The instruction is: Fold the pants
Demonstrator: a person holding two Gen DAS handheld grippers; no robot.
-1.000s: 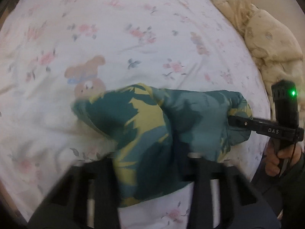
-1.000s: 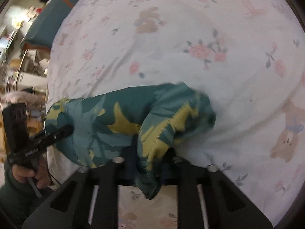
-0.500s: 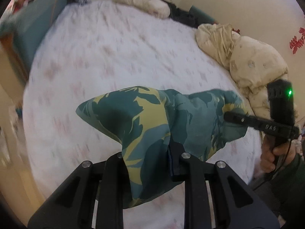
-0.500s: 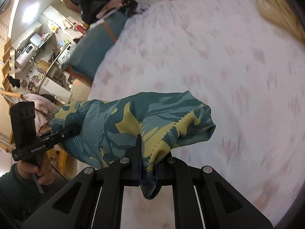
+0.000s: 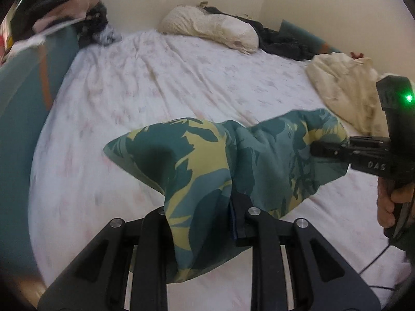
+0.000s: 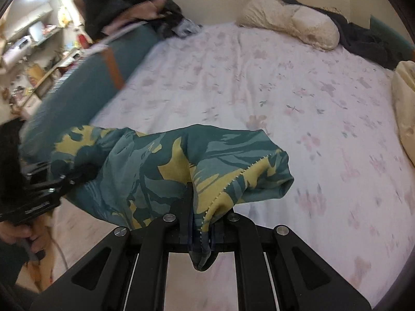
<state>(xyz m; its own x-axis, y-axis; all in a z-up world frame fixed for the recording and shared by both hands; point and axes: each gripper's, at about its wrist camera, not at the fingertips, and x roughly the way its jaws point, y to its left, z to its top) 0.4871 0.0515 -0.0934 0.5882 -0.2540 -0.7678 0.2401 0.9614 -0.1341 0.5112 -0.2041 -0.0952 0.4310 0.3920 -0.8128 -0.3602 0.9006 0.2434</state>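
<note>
The pants (image 5: 207,171) are teal with yellow and dark green leaf print. They hang bunched in the air above the bed, held between both grippers. My left gripper (image 5: 205,215) is shut on one end of the cloth. My right gripper (image 6: 201,220) is shut on the other end, with a fold pinched between its fingers; the pants also show in the right wrist view (image 6: 168,165). The right gripper shows at the right of the left wrist view (image 5: 326,150), and the left gripper at the left of the right wrist view (image 6: 72,176).
The bed (image 5: 181,83) has a white floral sheet. A cream pillow (image 5: 212,27) and dark clothes (image 5: 282,44) lie at its head. A cream quilt (image 5: 345,90) lies at the right. A teal bed frame (image 6: 85,96) runs along the left, with cluttered shelves (image 6: 31,59) beyond.
Both grippers have lifted the pants up off the sheet and tilted upward, so the head of the bed and the wall have come into view. Both stay shut on the cloth.
</note>
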